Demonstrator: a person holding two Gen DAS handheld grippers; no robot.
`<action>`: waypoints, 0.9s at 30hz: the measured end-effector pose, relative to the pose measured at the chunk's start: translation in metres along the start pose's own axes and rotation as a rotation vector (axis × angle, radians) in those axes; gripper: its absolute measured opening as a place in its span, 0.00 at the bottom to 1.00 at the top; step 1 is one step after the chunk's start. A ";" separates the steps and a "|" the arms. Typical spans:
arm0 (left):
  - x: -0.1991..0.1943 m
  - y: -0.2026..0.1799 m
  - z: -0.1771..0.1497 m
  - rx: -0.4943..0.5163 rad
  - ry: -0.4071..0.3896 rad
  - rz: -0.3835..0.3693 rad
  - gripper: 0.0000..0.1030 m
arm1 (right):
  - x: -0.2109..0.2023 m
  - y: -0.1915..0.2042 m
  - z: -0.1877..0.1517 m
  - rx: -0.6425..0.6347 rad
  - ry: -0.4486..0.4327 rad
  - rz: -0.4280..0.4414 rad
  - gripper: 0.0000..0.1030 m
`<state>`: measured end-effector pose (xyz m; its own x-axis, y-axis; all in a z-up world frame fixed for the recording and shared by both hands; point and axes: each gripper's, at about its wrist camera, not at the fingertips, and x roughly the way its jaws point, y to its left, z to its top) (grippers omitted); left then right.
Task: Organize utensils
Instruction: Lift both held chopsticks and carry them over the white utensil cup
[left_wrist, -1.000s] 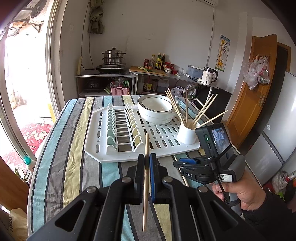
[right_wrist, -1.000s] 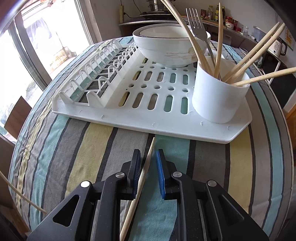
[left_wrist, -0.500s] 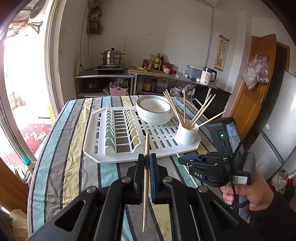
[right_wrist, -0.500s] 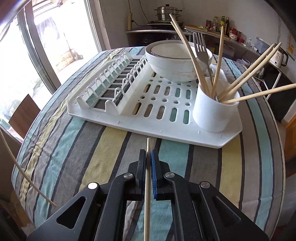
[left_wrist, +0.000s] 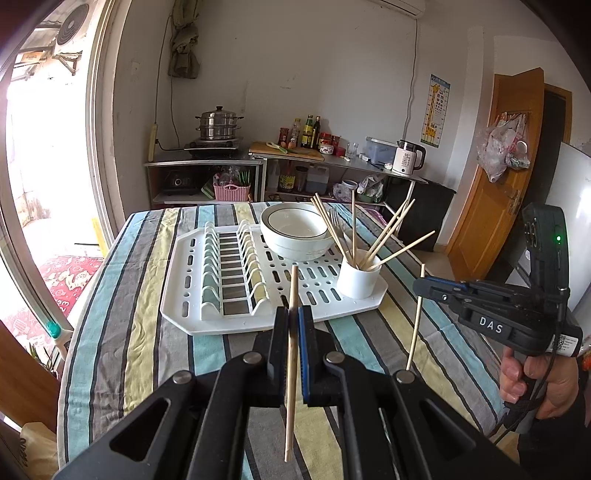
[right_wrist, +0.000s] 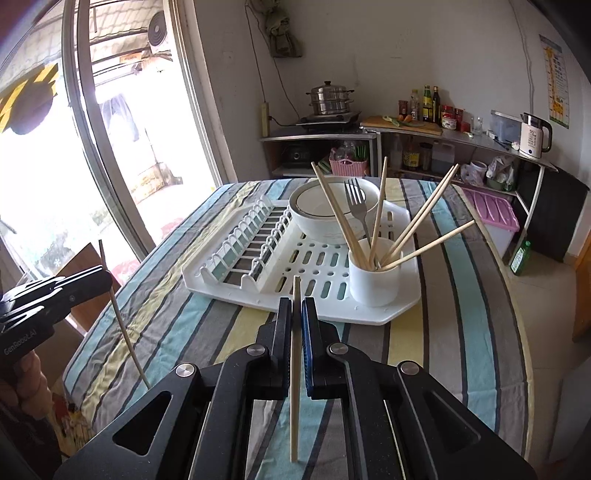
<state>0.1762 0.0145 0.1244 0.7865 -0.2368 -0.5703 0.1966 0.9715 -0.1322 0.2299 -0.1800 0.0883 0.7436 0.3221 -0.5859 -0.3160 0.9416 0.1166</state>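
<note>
My left gripper is shut on a wooden chopstick that stands nearly upright above the striped tablecloth. My right gripper is shut on a second chopstick, lifted off the cloth. In the left wrist view the right gripper hangs at the right with its chopstick pointing down. In the right wrist view the left gripper shows at the left edge. A white cup holding several chopsticks and a fork stands on the white drying rack, ahead of both grippers.
A white bowl sits at the back of the rack. The round table's striped cloth falls away at the edges. A purple-lidded box and a green bottle stand beyond the table at the right. A hand grips the right tool.
The right gripper closed on the chopstick lying on the cloth and lifted it up and back from the rack. The left gripper kept still with its chopstick.
</note>
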 end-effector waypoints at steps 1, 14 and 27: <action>0.000 -0.002 0.001 0.002 -0.002 -0.004 0.05 | -0.005 -0.001 0.001 0.001 -0.012 0.000 0.05; 0.019 -0.021 0.022 0.022 -0.003 -0.043 0.05 | -0.030 -0.025 0.014 0.031 -0.116 -0.003 0.05; 0.061 -0.048 0.077 0.047 -0.024 -0.114 0.05 | -0.029 -0.049 0.047 0.055 -0.190 -0.027 0.05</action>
<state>0.2594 -0.0467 0.1582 0.7711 -0.3467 -0.5340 0.3126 0.9368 -0.1568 0.2511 -0.2313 0.1372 0.8510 0.3046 -0.4278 -0.2655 0.9524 0.1500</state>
